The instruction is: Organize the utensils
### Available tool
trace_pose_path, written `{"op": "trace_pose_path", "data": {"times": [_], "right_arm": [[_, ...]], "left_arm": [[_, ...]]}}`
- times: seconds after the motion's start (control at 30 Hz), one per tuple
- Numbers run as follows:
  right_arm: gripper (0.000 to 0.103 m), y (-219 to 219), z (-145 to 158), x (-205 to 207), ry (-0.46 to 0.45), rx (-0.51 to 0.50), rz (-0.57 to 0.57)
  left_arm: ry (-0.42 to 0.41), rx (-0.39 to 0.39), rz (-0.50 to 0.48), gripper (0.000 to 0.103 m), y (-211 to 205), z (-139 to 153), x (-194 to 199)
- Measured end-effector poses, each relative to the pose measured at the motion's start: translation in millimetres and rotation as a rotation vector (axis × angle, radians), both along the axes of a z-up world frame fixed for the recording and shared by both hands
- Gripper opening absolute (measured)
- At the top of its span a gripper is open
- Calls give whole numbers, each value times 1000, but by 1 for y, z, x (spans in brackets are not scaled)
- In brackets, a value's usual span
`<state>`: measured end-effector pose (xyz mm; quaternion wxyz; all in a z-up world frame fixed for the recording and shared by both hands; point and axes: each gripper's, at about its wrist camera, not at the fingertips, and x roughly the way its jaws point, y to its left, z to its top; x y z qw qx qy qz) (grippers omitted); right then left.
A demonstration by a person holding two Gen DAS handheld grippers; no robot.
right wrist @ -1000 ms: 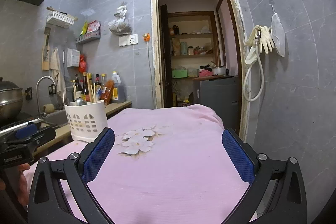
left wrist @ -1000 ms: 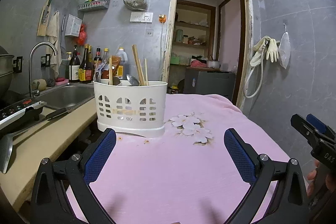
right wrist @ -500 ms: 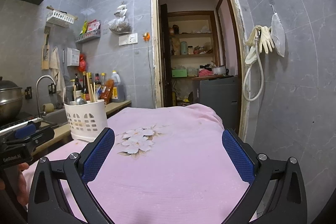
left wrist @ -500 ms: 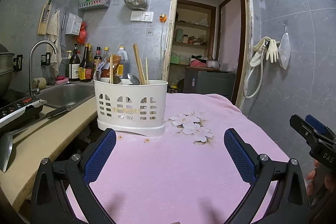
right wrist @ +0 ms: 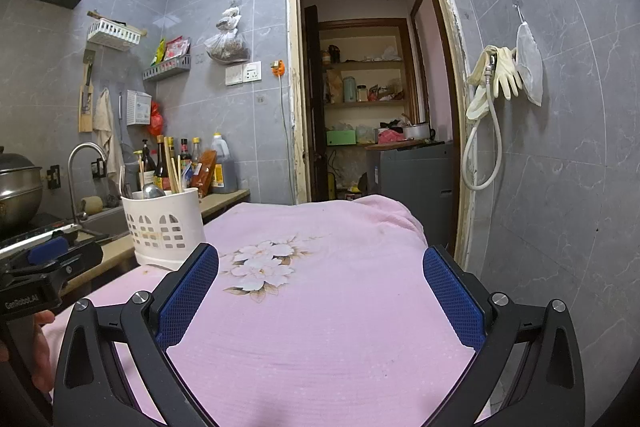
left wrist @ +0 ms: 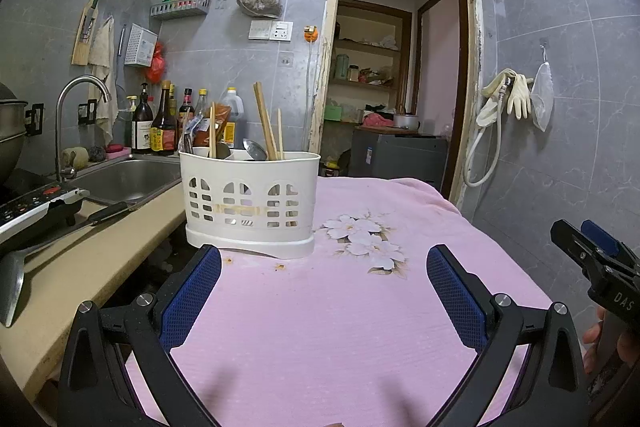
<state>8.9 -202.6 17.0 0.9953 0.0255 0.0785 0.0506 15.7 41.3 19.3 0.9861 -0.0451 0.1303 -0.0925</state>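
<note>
A white perforated utensil holder (left wrist: 250, 203) stands on the pink flowered cloth (left wrist: 340, 327) at its far left, seen also in the right wrist view as the holder (right wrist: 162, 227). Wooden chopsticks (left wrist: 265, 121) and a metal spoon (left wrist: 254, 149) stick up out of it. My left gripper (left wrist: 322, 291) is open just in front of the holder, nothing between its blue pads. My right gripper (right wrist: 320, 293) is open over the cloth's middle, empty, further right and back from the holder. Each gripper shows at the edge of the other's view, held by a hand.
A beige counter (left wrist: 68, 267) with a sink (left wrist: 124, 179), tap and sauce bottles (left wrist: 160, 123) runs along the left. A cleaver (left wrist: 24, 267) and a cooktop (left wrist: 32, 203) lie on it. An open doorway (left wrist: 396, 75) is behind the table; a grey tiled wall is on the right.
Both grippers stay open and empty. The views have shifted slightly; the holder sits a little nearer in the right wrist view.
</note>
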Motion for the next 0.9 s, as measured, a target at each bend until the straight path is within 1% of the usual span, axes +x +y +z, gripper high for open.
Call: {"op": "trace_pose_path", "data": {"times": [0.9], "right_arm": [[103, 3, -3, 2, 10, 1, 5]], "left_arm": [[1, -2, 1, 101, -1, 0, -2]]}}
